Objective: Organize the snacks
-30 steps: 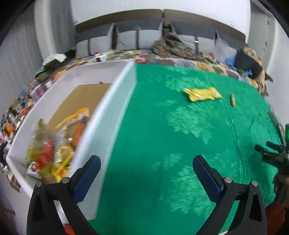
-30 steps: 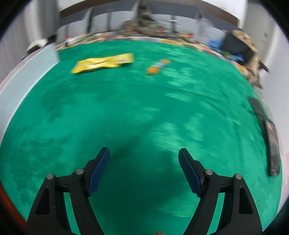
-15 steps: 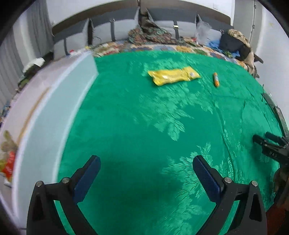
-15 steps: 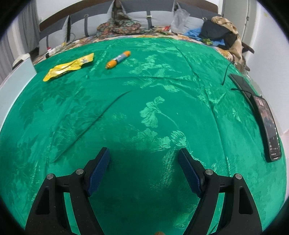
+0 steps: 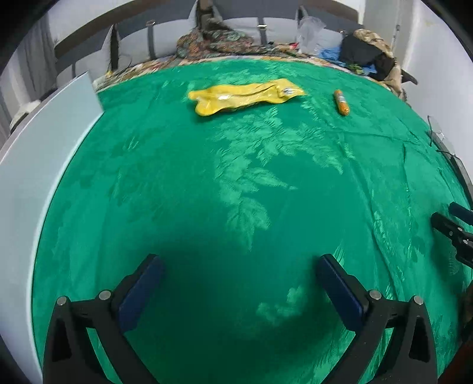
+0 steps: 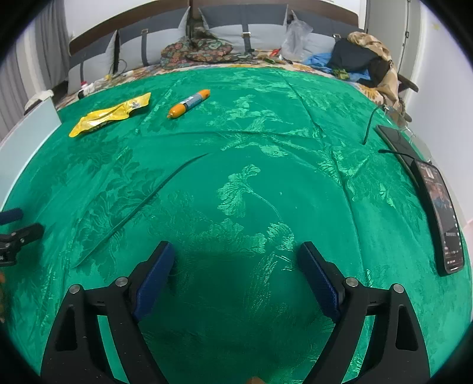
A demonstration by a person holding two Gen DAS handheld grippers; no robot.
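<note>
A flat yellow snack packet (image 5: pixel 245 99) (image 6: pixel 111 113) lies far off on the green cloth (image 5: pixel 236 183) (image 6: pixel 251 141). An orange sausage stick (image 5: pixel 341 102) (image 6: pixel 189 103) lies to its right. My left gripper (image 5: pixel 239 264) hovers open over bare cloth, nothing between its blue pads. My right gripper (image 6: pixel 236 251) is also over bare cloth; its jaws are opening, wide apart and empty. The white box (image 5: pixel 35 165) (image 6: pixel 26 136) stands along the left edge, its inside hidden. Each gripper's tip shows at the other view's edge.
A dark phone (image 6: pixel 442 218) and a black cable (image 6: pixel 369 124) lie at the cloth's right edge. Grey cushions (image 6: pixel 236 26), patterned fabric (image 6: pixel 201 47) and a heap of clothes (image 6: pixel 363 62) line the far side.
The left gripper swung right, away from the white box and its snacks, and sank closer to the cloth. The right gripper's view shifted right, then settled; its jaws widened slightly.
</note>
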